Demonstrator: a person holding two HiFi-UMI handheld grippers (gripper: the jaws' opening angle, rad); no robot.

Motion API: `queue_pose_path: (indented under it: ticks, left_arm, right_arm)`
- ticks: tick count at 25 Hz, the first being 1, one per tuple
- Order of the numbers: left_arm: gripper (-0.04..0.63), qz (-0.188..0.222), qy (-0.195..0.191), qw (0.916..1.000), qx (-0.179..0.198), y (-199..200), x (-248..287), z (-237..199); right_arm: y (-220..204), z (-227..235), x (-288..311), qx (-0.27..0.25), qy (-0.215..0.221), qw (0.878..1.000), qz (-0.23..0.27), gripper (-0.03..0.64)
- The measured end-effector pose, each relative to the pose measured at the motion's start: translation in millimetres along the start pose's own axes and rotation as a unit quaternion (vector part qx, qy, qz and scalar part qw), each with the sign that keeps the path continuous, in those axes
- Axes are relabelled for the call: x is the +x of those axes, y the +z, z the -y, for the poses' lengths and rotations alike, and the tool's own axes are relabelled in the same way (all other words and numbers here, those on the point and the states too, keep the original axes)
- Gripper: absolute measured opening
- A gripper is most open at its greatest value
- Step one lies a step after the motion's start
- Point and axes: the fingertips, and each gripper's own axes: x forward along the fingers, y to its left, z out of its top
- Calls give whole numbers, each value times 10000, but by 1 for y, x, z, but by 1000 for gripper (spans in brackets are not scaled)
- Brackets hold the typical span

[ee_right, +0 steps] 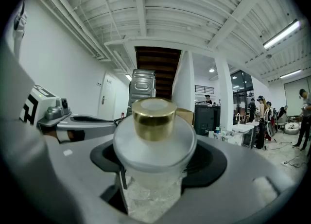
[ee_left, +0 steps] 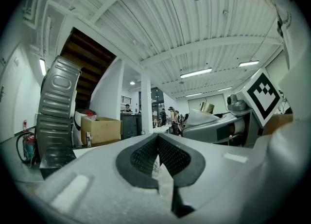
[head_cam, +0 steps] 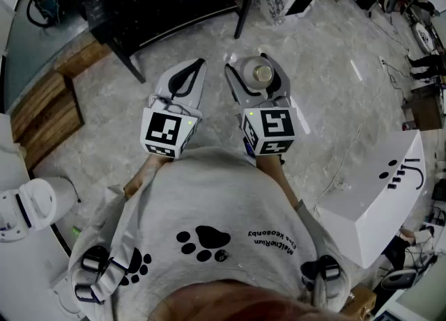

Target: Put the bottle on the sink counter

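At far left lie wooden steps (head_cam: pixel 43 112), with a black table (head_cam: pixel 174 3) beyond them across the marble floor (head_cam: pixel 327 76). The left gripper (head_cam: pixel 200 64) hangs before the person's chest, its jaws pressed together at the tips with nothing between them. Just beside it, the right gripper (head_cam: pixel 251 67) has its jaws spread wide and clamped on the frosted bottle (ee_right: pixel 154 138), which is held in the air above the floor, clear of every surface. The bottle stands upright, with its long axis vertical across the jaws and its gold cap (ee_right: pixel 154 117) pointing up. Farther right sits a white slanted cabinet (head_cam: pixel 380 201), well apart from both grippers.
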Motion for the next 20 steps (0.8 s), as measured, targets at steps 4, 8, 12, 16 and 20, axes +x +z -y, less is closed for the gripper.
queue_pose_path:
  ticks: [4,8,12,16,20]
  left_arm:
    - [-2,-46,24,10000,-18,0,5,1]
    - [-2,-49,65,10000,-44,-1,9,4]
    - [-2,-63,105,9999,-35,-5,15,15]
    - [-2,-81,148,9999,-16,-6,19,20]
    - [-2,-98,218,9997,-14,-7,25,15]
  right_arm:
    - [-1,5,1,-42,32,10000,-25,336]
    - [0,9,0,-63,86,9999,-20,336]
    - [-1,17,-4,-3,181,9998,33,336]
    - [-4,23,-4,35,274,9996,53,336]
    - [-3,27,1,47,348,9994,56,336]
